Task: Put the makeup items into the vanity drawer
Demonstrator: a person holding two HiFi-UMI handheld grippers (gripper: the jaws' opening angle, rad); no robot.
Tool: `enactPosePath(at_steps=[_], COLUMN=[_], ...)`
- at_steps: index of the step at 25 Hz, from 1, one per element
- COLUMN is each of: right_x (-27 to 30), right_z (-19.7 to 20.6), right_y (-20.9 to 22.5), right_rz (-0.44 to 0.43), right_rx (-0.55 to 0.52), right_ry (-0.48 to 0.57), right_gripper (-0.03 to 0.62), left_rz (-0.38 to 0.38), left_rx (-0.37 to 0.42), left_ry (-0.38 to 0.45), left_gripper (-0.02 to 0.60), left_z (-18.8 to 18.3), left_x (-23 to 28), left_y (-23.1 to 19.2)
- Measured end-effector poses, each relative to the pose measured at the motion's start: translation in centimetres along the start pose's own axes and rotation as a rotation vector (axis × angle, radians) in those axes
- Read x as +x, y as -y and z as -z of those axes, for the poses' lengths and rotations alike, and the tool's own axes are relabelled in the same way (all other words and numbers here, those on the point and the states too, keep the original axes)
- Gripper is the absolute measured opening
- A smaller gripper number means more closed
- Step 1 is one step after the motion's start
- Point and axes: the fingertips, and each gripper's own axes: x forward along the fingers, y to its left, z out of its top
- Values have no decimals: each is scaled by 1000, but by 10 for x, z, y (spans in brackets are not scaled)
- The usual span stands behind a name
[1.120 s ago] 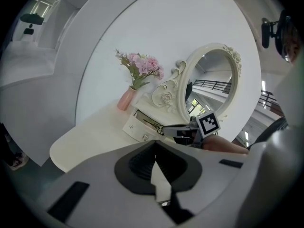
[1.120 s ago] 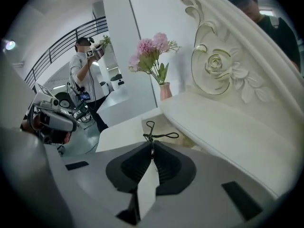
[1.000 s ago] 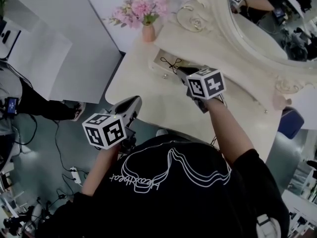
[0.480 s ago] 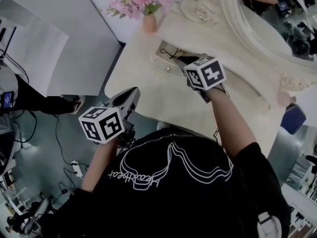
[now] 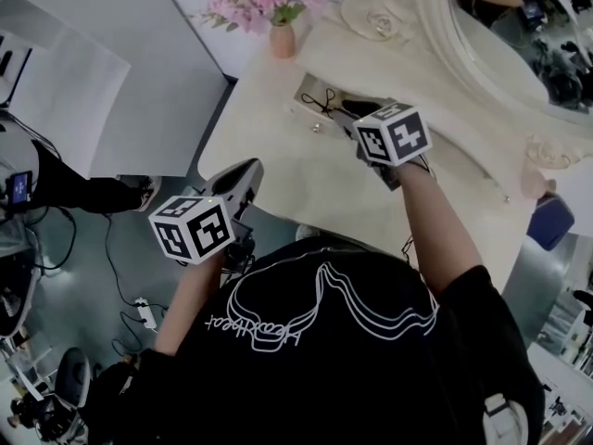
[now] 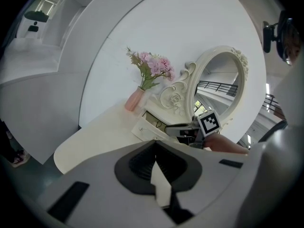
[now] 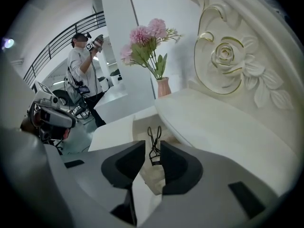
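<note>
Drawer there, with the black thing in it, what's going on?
A person is putting makeup things into the open drawer. The right gripper hangs over it; its jaws have just been opening, and the black eyelash curler lies in the drawer between them, not squeezed. The left gripper is shut and empty.

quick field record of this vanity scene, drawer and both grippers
surface: cream vanity table with an ornate mirror
drawer: drawer open, near the flower vase
in drawer: eyelash curler, lying flat
right gripper: right gripper above the drawer, jaws apart and just been opening; the curler shows in the gap, pads not on it
left gripper: left gripper shut, empty, by the table's near edge
</note>
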Motion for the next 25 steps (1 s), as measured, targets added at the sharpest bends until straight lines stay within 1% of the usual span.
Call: enactPosePath(at_steps=[7,8,11,15,17,19,20,22,25], right_x=[-10,-13,-30,-68,-92,-116,-127,-147,-175], right_z=[2,1,-2,-8,-8,-5,-2,6,21], right_y=[-8,-12,-24,-35,-43,-53,-57,-64,-72], right_rz=[-28,-42,-93,-147,-190,-236,-250,-258,-241], right_rx=[-9,-8,17,58,84,111,118,113,76], right_ry=[27,40,112,259,330,386,406,428,439], right_gripper=[157,164,156,131,97,34,20,14,5], left_rz=[-11,-12,-10,8,24,41,50,72,101], left_rx=[8,11,19,37,54,67,72,87,121], left_ry=[13,13,14,20,22,27,32,47,71], left_gripper=[6,6,6,6,6,6,6,6,6], left_z=[2,3,5,10,12,14,15,16,17], left_x=[-6,-6,-7,-5,-4,-4,-5,-7,-11], left_y=[7,9,20,44,60,78,87,109,142])
